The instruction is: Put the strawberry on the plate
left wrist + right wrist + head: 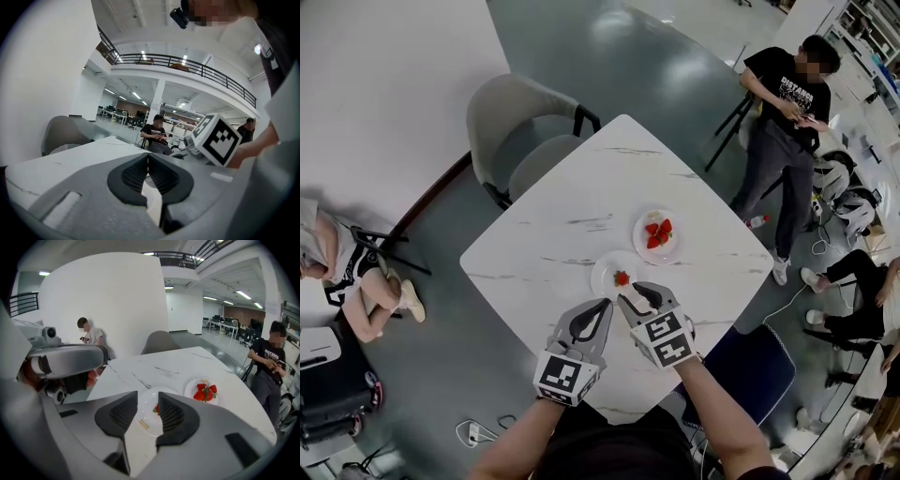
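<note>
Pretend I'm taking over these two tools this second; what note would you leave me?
Left hand-held gripper: jaws together, empty.
Right hand-held gripper: jaws apart, empty, over the near plate.
One strawberry lies on that plate; several strawberries sit on the far plate.
Done: a strawberry is plated.
Left: probably nothing, unless more must move.

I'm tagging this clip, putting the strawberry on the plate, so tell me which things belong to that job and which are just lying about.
Job: near plate; single strawberry on it; far plate holding the other strawberries; right gripper, jaws open and empty; left gripper, jaws shut.
Lying about: grey chair; blue chair; bottle on the floor.
</note>
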Demonstrator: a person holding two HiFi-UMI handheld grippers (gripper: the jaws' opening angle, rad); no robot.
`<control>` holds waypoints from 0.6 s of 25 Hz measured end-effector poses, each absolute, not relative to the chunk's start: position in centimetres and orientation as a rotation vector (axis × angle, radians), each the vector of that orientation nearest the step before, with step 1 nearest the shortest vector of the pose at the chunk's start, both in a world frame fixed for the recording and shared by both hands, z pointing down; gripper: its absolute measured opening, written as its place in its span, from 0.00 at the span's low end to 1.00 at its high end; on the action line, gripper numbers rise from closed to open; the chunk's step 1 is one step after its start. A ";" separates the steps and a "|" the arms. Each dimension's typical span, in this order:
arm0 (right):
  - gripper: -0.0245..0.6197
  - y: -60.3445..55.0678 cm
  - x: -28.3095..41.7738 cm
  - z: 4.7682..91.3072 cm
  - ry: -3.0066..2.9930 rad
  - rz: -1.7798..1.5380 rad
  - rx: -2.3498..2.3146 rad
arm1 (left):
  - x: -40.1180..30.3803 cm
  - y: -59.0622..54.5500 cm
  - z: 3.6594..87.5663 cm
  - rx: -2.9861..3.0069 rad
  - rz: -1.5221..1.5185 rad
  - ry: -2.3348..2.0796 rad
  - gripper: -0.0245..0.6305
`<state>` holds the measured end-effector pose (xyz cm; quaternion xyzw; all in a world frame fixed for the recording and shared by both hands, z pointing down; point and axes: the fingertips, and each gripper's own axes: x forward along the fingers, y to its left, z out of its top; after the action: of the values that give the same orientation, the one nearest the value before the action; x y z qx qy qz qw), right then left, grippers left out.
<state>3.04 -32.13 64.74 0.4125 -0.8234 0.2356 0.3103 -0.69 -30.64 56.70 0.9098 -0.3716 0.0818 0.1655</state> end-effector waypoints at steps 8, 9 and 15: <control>0.07 -29.2 3.8 56.6 -2.314 0.560 1.202 | 0.5 -27.5 51.9 2.598 0.208 -1.040 0.05; 0.06 -28.9 3.9 55.7 -2.328 0.553 1.219 | 0.6 -27.1 51.2 2.597 0.204 -1.042 0.05; 0.04 -27.5 4.2 50.9 -2.427 0.535 1.292 | 1.4 -24.9 47.6 2.613 0.178 -1.041 0.05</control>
<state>4.23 -27.52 50.87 0.4544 -0.8540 0.1884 0.1694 1.37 -24.91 47.63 0.9150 -0.3647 0.0624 0.1608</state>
